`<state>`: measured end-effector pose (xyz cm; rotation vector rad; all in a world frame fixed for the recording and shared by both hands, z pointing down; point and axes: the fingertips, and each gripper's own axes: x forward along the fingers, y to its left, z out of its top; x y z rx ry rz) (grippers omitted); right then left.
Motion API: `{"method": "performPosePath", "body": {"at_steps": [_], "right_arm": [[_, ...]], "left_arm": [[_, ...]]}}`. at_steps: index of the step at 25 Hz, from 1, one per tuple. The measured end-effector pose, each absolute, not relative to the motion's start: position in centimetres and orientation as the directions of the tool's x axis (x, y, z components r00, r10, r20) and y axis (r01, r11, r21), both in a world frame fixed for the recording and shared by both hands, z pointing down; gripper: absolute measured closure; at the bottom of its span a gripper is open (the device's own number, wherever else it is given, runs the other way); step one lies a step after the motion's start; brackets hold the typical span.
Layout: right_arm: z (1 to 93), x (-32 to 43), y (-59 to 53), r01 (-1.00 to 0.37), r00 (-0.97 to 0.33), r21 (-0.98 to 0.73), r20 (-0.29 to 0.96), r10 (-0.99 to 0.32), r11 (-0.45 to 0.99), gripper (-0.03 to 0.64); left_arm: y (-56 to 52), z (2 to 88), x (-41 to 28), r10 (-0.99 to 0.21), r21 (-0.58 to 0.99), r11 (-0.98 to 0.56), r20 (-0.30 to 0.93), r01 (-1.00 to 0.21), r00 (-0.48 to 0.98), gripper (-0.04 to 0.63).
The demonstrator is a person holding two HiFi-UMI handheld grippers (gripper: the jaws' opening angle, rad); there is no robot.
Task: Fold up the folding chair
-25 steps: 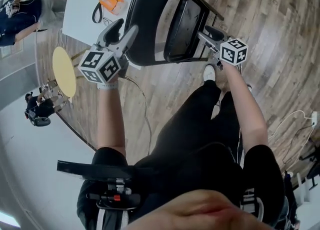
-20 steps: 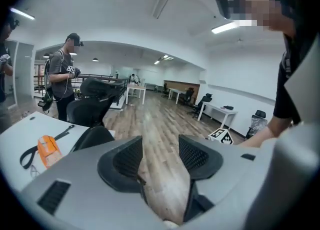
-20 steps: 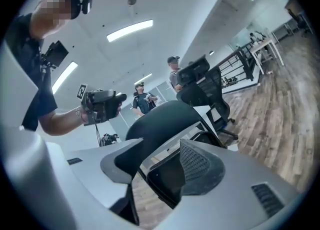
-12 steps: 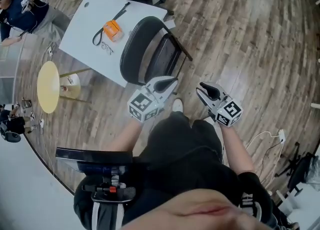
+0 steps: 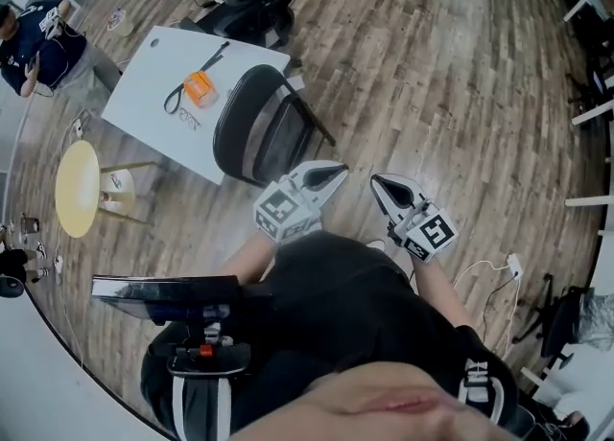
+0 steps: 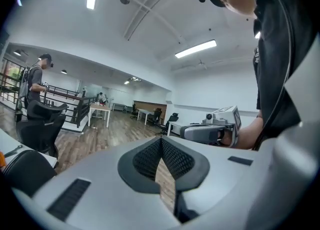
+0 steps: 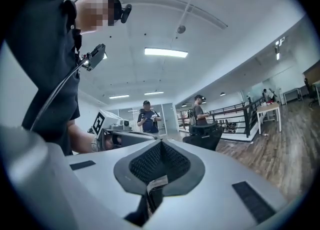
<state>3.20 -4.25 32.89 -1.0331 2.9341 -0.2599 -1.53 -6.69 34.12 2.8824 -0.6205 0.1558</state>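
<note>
**A:** Since neither pair of tongs is on anything, where does the black folding chair with the rounded back and thin dark frame stand?

**B:** On the wooden floor, right at the near edge of the white rectangular surface, between that surface and the person. I cannot tell whether it leans on the surface. Its seat looks swung up flat against the back, so I judge it folded, or nearly.

**A:** And the tongs?

**B:** The left tongs and the right tongs are both pinched fully together with nothing between the pads. They sit farther from the surface than the chair does, and clear of it.

**A:** How would it handle?

**B:** Stiff, and probably weighty for tongs. The frame tubes look smooth, so likely slippery. Flat like that, it could tip sideways easily.

**A:** Where to grip?

**B:** I'd take the back's top rim with one pair and the seat's front edge with the other, away from the hinges where the frame scissors shut.
</note>
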Motion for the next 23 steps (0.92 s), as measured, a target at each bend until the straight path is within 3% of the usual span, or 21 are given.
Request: {"method": "performPosePath", "body": {"at_steps": [23], "right_arm": [[30.5, 4.1, -4.8, -0.601, -0.799, -0.097, 0.025, -0.601, 0.794, 0.609]], "left_arm": [[-7.7, 31.5, 0.3, -0.443, 0.149, -0.879, 0.093, -0.453, 0.892, 0.591]]}}
